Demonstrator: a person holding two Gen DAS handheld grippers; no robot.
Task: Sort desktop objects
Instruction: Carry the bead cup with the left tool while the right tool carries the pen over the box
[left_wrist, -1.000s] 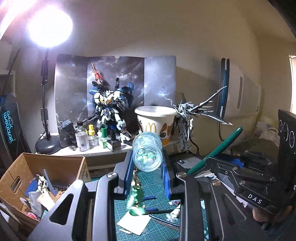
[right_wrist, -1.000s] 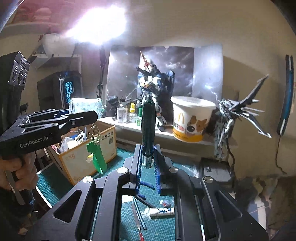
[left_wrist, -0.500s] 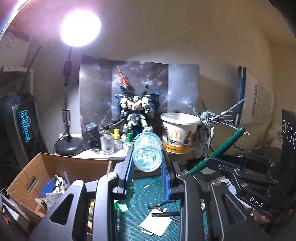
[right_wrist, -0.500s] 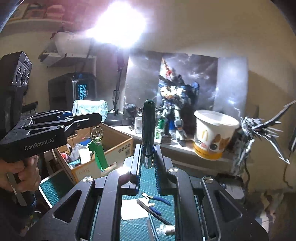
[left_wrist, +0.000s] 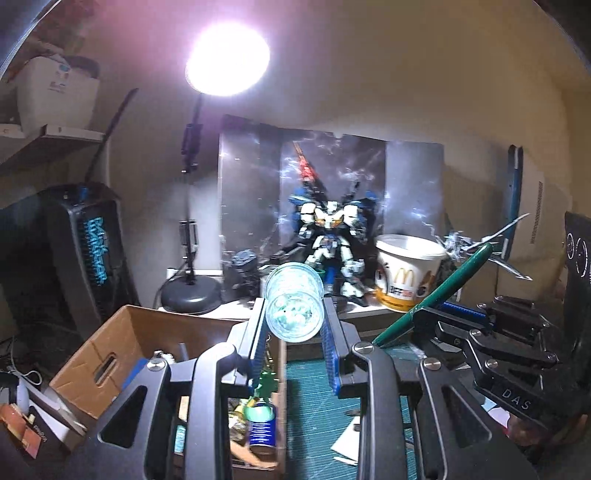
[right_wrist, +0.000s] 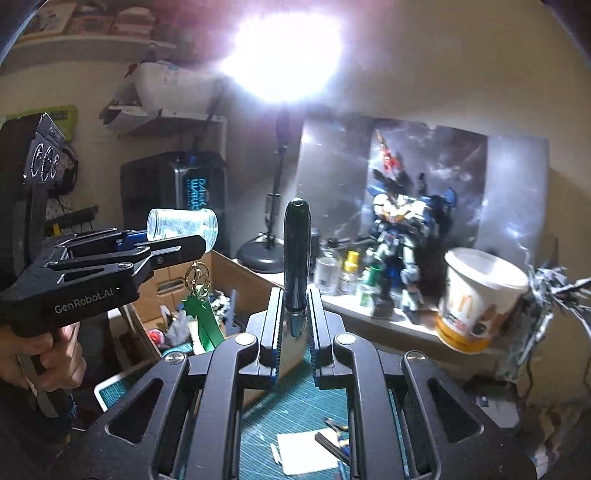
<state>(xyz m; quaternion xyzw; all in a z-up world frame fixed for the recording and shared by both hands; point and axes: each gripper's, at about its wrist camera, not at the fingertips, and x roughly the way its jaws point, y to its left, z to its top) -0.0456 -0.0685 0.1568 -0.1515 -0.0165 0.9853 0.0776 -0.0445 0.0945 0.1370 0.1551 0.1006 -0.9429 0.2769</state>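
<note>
Above the cardboard box (left_wrist: 122, 343), the left gripper (left_wrist: 293, 321) is clamped on a clear jar (left_wrist: 294, 301) with a green keychain (right_wrist: 201, 314) dangling beneath; just right of the box, the right gripper (right_wrist: 295, 325) pinches a green pen (right_wrist: 296, 266) upright.

Between the left fingers (left_wrist: 328, 354), ribbed blue rubber, sits a clear glossy jar (left_wrist: 294, 300). The right fingers (right_wrist: 317, 325) pinch a glossy dark-green plastic pen (right_wrist: 296, 258). Below them: a matt brown cardboard box (left_wrist: 122, 339) and a matt green gridded mat (right_wrist: 317, 402).
</note>
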